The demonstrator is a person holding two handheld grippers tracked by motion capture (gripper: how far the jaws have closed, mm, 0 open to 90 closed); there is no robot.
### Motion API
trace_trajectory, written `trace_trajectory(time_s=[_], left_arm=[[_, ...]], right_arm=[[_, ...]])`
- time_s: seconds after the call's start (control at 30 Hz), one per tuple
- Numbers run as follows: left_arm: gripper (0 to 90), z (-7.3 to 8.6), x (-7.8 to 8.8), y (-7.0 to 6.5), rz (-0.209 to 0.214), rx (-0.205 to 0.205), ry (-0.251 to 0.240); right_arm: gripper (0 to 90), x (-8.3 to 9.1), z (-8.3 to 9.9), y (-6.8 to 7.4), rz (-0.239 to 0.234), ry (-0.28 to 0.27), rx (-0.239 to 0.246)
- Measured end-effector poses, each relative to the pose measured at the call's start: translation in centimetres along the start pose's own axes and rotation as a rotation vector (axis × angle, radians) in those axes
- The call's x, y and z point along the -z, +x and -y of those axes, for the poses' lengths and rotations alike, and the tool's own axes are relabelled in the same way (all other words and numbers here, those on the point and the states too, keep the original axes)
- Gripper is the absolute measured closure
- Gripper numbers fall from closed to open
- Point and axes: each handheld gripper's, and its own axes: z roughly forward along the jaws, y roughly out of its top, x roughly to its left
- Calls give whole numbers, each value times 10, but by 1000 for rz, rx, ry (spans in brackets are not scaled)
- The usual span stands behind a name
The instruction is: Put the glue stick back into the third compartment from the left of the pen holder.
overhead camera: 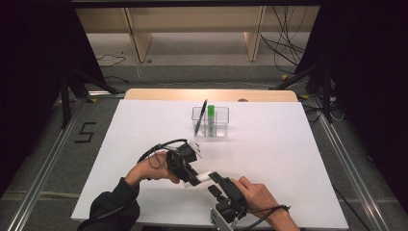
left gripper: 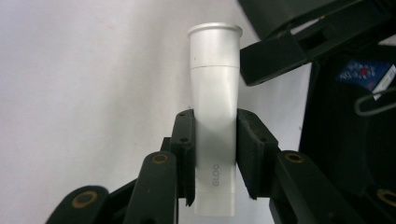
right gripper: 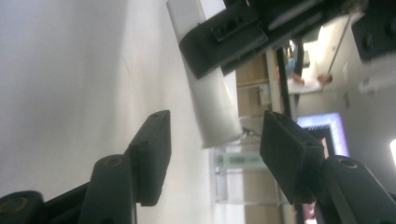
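Observation:
A white glue stick is clamped across its middle by my left gripper, shut on it, low over the white table cover near the front. Its capped end points toward my right gripper. In the right gripper view the end of the glue stick lies between that gripper's jaws, which stand open with a gap on each side. The left gripper's black jaw crosses the stick farther along.
A clear plastic holder stands at the table's far middle with a black pen and a green-capped marker in it. The person's hands come in from the front edge. Cables lie on the floor beyond the table.

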Motion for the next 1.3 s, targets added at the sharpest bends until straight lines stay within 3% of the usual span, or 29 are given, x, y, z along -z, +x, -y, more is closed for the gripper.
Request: trace_trajectory(time_s=[0.13,0.2,0.27,0.43,0.57,0.73,0.87,1.07,1.3], left_arm=[[700,0,5,6,-49,57,-76],[700,0,8,8,-72,79,-105],[700,-2,9,10,-101,88,-139],[699,-7,14,15,-167,160,-248],[699,-12,16,22,-215,206,-342],[699,-20,15,27,-265,239,-466],[699,-27,15,31,-289,274,-548],[699,-39,12,34,-300,296,-606],[699,-53,10,40,-330,307,-650]], right_arm=[[408,1,10,-9,-13,44,-139],[401,2,15,-12,-21,47,-178],[389,3,19,-15,-32,59,-252],[361,5,30,-25,-71,75,-456],[336,7,38,-33,-94,66,-638],[324,11,52,-43,-153,7,-939],[318,15,65,-48,-186,-13,-1111],[314,21,80,-48,-195,-34,-1239],[302,30,90,-45,-182,-31,-1285]])
